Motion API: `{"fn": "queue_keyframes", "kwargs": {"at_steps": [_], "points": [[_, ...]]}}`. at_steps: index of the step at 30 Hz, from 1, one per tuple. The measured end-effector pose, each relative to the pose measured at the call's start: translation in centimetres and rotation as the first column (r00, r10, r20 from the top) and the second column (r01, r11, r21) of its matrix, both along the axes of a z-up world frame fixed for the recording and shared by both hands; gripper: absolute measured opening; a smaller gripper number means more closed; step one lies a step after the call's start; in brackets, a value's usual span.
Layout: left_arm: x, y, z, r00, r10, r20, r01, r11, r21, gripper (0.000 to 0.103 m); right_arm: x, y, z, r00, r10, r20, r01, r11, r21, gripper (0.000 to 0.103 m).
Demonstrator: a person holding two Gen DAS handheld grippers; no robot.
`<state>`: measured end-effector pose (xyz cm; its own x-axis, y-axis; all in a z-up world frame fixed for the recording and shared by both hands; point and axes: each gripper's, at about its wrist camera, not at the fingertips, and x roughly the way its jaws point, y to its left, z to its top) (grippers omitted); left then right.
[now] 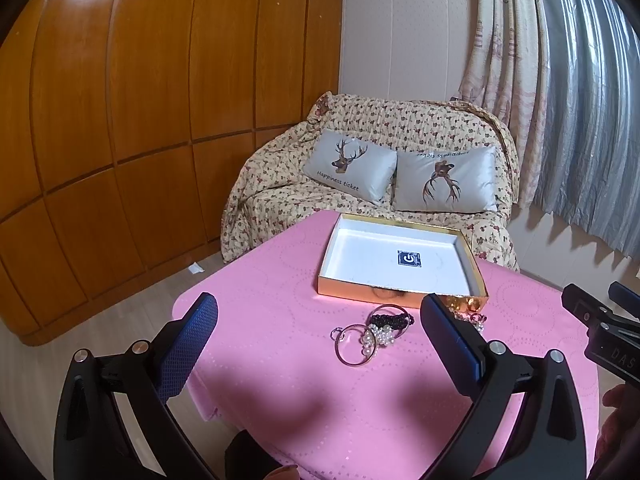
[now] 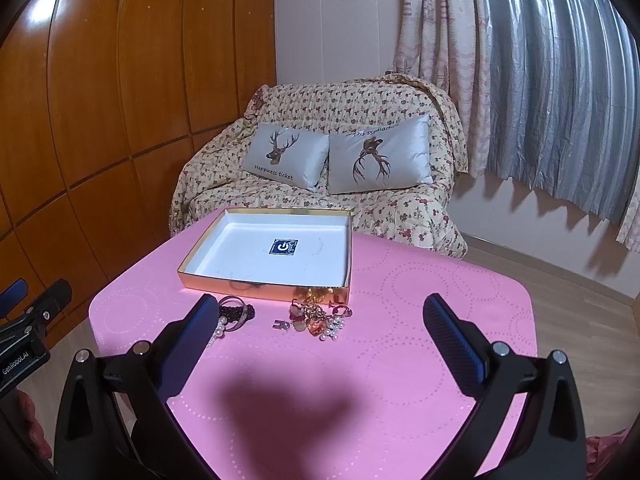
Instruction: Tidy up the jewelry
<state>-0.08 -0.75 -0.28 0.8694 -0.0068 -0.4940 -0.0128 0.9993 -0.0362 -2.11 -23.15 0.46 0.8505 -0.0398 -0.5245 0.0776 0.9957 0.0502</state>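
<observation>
A gold-edged box point(image 1: 400, 286) with a white inside stands open on the pink table point(image 1: 280, 320); it also shows in the right wrist view point(image 2: 256, 288). Before it lie a metal bangle point(image 1: 354, 346), a pearl piece point(image 1: 378, 336) and a black beaded bracelet point(image 1: 390, 318). In the right wrist view the black bracelet point(image 2: 240, 312) lies left of a pile of small charms and pearls point(image 2: 316, 320). My left gripper point(image 1: 320, 320) is open above the jewelry, empty. My right gripper point(image 2: 320, 316) is open, empty, over the charm pile.
A flower-patterned sofa point(image 1: 360, 128) with two deer cushions point(image 1: 352, 164) stands behind the table. Wooden wardrobe panels point(image 1: 120, 100) fill the left. Curtains point(image 1: 560, 80) hang at the right. The right gripper's body point(image 1: 600, 328) shows at the left view's right edge.
</observation>
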Motion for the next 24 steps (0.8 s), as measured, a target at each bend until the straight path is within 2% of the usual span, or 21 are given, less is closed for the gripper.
{"fn": "queue_keyframes", "kwargs": {"at_steps": [24], "points": [[0.0,0.66,-0.57,1.0,-0.001,-0.011,0.001,1.0,-0.009,0.098,0.23,-0.04,-0.01,1.0,0.009,-0.009,-0.008,1.0,0.003,0.0]]}}
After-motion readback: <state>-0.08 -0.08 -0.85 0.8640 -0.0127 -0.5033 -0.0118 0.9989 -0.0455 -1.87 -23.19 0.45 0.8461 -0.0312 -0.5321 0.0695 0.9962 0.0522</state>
